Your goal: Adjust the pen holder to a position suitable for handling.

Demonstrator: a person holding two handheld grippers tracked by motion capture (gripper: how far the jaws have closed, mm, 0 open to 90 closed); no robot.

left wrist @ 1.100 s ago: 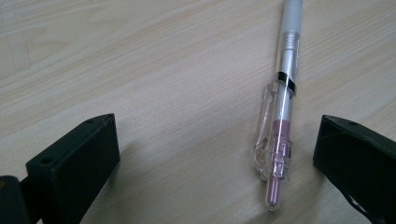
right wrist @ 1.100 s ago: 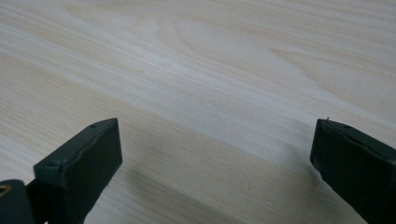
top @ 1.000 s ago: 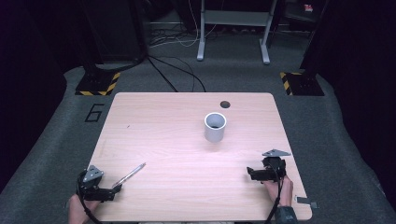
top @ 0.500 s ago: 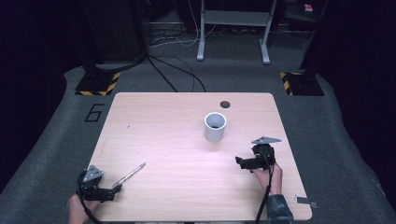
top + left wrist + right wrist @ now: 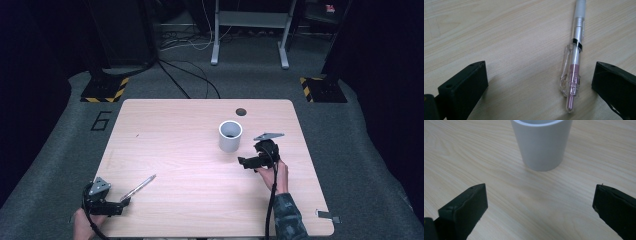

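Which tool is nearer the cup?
Right. The right tool sits just in front of the cup, jaws open and facing it. The left tool is far off at the table's near left corner, open around the pen.

High view above the near edge facing forward, gripper views low over the table (image 5: 200, 150), sharing its wood
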